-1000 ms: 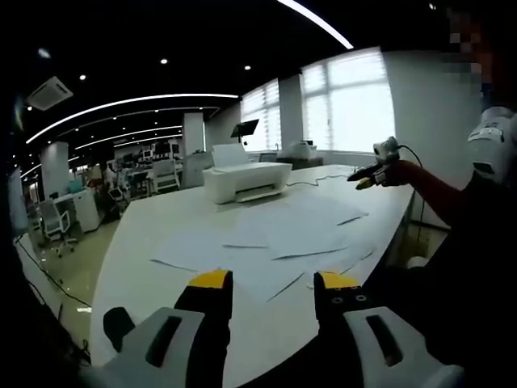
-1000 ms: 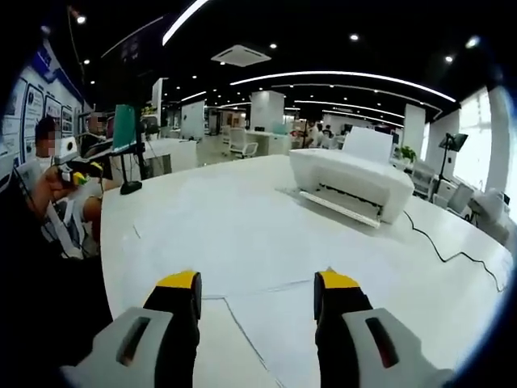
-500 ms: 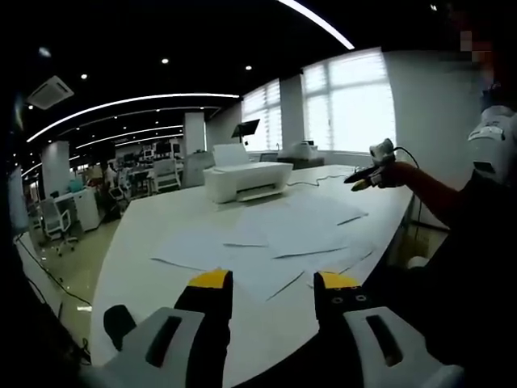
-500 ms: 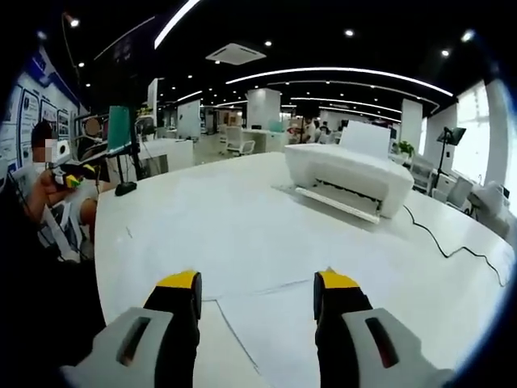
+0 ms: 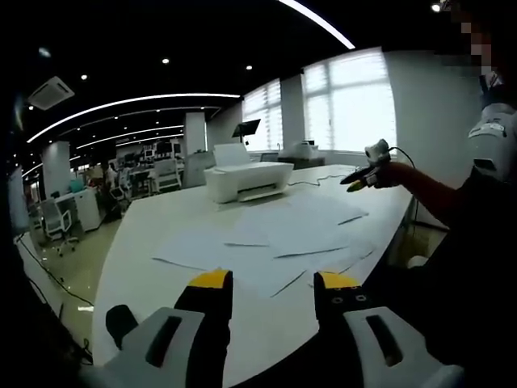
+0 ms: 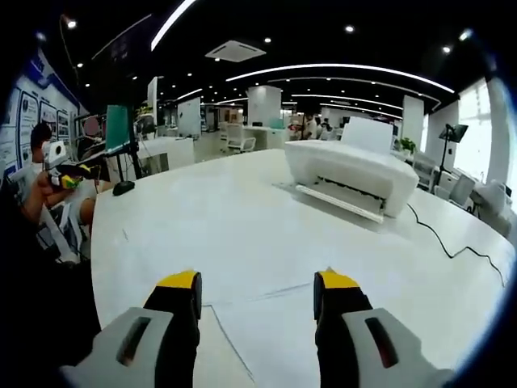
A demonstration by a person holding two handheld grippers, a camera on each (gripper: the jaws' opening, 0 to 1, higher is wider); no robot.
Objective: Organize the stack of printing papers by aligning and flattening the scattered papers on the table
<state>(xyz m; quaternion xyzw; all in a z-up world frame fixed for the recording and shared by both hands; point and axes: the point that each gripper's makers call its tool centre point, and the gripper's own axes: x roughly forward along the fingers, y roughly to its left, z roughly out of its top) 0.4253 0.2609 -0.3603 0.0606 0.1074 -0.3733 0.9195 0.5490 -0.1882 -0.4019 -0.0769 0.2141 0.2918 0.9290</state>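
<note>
White table (image 5: 153, 234) carrying scattered papers (image 5: 275, 234), overlapping, unaligned, spread from near edge toward white printer (image 5: 242, 179) at far side. Left gripper (image 5: 266, 284) above near table edge, yellow-tipped jaws parted, nothing between. Right gripper (image 5: 362, 175) seen at right of left gripper view, held above table past papers. Right gripper view: own jaws apart, empty, over sheet edges; black cable (image 6: 444, 242) trailing beside printer.
</note>
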